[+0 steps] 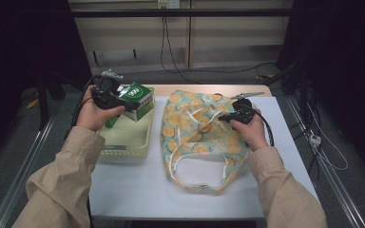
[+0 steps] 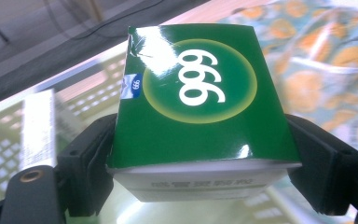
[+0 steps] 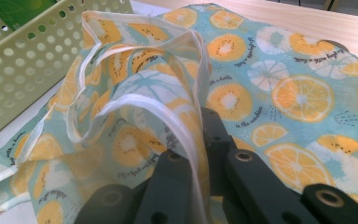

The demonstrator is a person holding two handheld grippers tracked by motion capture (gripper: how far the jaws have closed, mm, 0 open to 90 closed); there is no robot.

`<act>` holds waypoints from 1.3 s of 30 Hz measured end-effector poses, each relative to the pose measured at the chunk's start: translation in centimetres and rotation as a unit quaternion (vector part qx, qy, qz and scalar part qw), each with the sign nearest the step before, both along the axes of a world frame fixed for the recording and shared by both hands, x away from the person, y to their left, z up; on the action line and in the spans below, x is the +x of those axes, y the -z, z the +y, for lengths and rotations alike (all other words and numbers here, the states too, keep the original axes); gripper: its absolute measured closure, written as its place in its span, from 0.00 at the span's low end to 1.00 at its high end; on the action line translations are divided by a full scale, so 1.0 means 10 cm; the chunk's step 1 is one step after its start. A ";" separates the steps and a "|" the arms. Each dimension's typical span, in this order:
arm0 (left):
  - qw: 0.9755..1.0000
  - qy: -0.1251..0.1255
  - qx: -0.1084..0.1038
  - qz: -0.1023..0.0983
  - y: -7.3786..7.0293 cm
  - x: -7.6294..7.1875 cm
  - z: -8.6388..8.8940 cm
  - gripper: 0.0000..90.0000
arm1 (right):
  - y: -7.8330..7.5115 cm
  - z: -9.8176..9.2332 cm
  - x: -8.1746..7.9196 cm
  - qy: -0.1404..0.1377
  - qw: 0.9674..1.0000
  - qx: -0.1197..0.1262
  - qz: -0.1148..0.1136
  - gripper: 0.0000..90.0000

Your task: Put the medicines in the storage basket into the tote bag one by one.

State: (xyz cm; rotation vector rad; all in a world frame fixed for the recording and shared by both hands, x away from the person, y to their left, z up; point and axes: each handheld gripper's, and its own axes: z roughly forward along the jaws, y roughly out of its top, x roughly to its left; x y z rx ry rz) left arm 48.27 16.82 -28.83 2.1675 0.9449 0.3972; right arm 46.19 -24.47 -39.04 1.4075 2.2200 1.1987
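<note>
My left tool (image 1: 123, 102) is clamped on a green box (image 2: 193, 93), one jaw against each side of it, and I hold the box above the pale green basket (image 1: 123, 137) at the left part of the table (image 1: 138, 185). My right tool (image 1: 225, 117) is closed on the fabric and white edging of the fruit-print bag (image 3: 279, 93), lifting a fold of it. The rest of the bag lies flat on the table, just beside the basket.
</note>
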 end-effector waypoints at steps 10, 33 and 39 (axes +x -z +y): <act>0.995 0.098 -0.023 0.003 0.01 -0.26 -0.65 0.19 | 0.02 0.01 0.02 0.001 1.000 0.000 -0.001 1.00; 0.982 0.176 -0.020 0.058 1.04 -0.46 -1.76 0.19 | -0.03 0.05 -0.02 -0.004 1.000 0.014 -0.007 1.00; 0.989 0.136 -0.035 0.052 1.16 -0.27 -1.80 0.18 | -0.05 0.11 -0.03 -0.013 1.000 0.016 -0.007 1.00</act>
